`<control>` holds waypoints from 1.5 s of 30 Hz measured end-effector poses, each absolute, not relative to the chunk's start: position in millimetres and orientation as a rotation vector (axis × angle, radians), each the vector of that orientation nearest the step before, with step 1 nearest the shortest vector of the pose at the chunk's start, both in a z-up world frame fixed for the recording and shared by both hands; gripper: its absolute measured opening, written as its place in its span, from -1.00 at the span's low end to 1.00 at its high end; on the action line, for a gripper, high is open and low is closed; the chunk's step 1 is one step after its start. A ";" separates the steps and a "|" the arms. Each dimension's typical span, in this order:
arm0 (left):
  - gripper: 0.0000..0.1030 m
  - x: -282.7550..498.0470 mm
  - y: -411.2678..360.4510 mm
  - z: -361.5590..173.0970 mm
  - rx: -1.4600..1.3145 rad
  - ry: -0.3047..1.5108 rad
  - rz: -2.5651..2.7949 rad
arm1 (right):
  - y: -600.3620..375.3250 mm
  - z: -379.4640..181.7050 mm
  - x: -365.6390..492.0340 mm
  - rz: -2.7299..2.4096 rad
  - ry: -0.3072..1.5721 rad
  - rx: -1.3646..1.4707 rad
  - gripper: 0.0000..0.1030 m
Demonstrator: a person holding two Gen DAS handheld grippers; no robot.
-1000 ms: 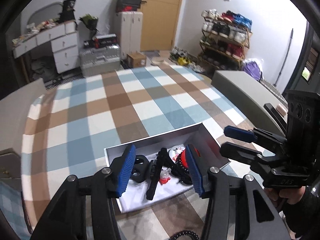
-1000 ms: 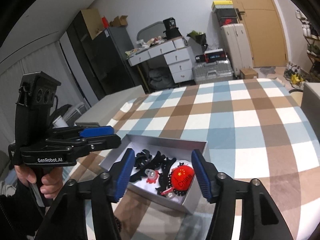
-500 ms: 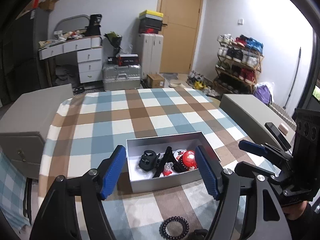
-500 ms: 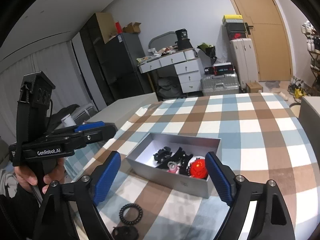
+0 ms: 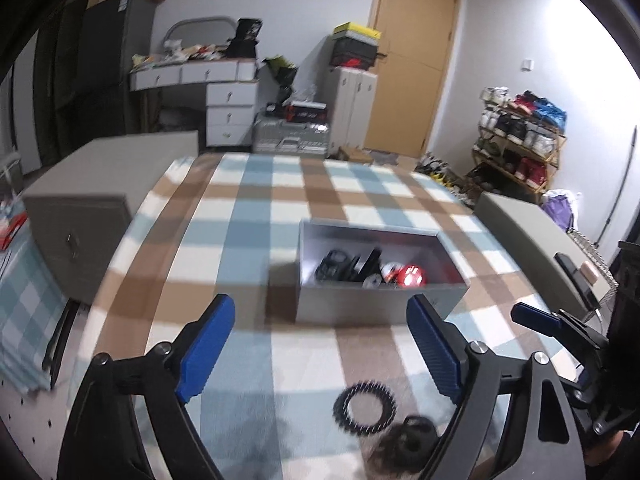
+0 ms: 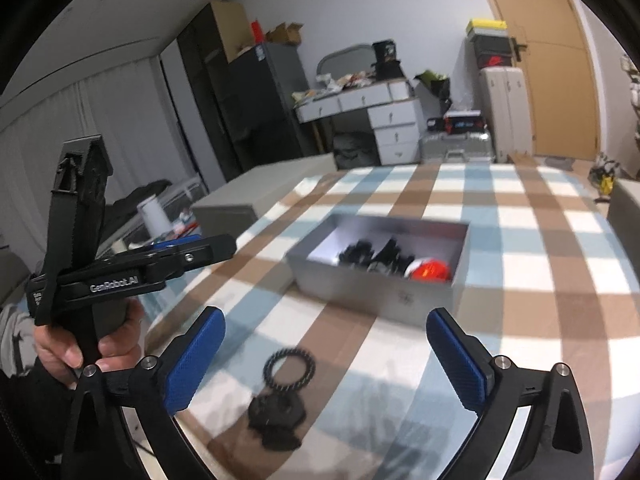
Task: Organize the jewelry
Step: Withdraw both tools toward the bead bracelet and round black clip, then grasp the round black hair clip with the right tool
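A grey open box (image 5: 380, 304) (image 6: 384, 292) stands on the checked tablecloth and holds black hair clips (image 5: 348, 264), a red round badge (image 5: 412, 278) (image 6: 430, 271) and other small pieces. A black beaded bracelet (image 5: 365, 407) (image 6: 289, 369) and a black hair piece (image 5: 404, 444) (image 6: 276, 416) lie on the cloth in front of the box. My left gripper (image 5: 320, 352) is open and empty, above the near cloth. My right gripper (image 6: 324, 360) is open and empty, over the bracelet. Each gripper also shows in the other's view (image 5: 560, 328) (image 6: 184, 254).
Grey cabinets (image 5: 92, 208) (image 5: 532, 232) flank the table at left and right. A white cup (image 6: 154, 214) stands on a cluttered side table at left. Drawers, suitcases, a door and a shoe rack (image 5: 520, 140) stand at the back of the room.
Both grippers have pulled back and up from the box and opened wider. The bracelet and the hair piece on the near cloth have come into view.
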State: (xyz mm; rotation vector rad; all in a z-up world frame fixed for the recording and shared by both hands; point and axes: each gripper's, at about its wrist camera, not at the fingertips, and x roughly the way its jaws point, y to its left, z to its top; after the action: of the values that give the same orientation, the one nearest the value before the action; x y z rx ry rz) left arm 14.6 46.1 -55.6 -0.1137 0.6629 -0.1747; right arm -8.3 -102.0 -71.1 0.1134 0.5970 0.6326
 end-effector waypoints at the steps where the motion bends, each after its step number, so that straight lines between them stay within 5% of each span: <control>1: 0.68 11.0 47.8 -61.6 -0.115 0.676 -0.165 | -99.9 -74.8 -11.0 0.636 0.608 0.105 0.98; 21: 0.69 -24.0 73.4 -105.2 -0.152 0.823 -0.096 | -61.3 -122.3 -30.7 0.725 0.792 0.044 0.96; 30: 0.69 -25.9 78.3 -109.4 -0.168 0.838 -0.092 | -54.2 -131.2 -30.0 0.705 0.834 0.013 0.56; 35: 0.69 -26.0 79.9 -112.6 -0.175 0.855 -0.092 | -52.2 -136.8 -30.0 0.704 0.866 0.003 0.12; 36: 0.69 -26.1 79.9 -112.6 -0.175 0.856 -0.092 | -52.3 -137.5 -30.0 0.704 0.869 0.002 -0.10; 45: 0.69 -24.4 76.0 -114.1 -0.168 0.870 -0.111 | -59.6 -132.3 -33.1 0.707 0.818 0.031 -0.10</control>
State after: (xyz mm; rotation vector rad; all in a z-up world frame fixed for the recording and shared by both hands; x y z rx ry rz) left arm -24.4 76.1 -114.1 -0.1676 0.8702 -0.1110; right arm -33.1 -59.6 -132.3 0.0313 0.8179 0.7071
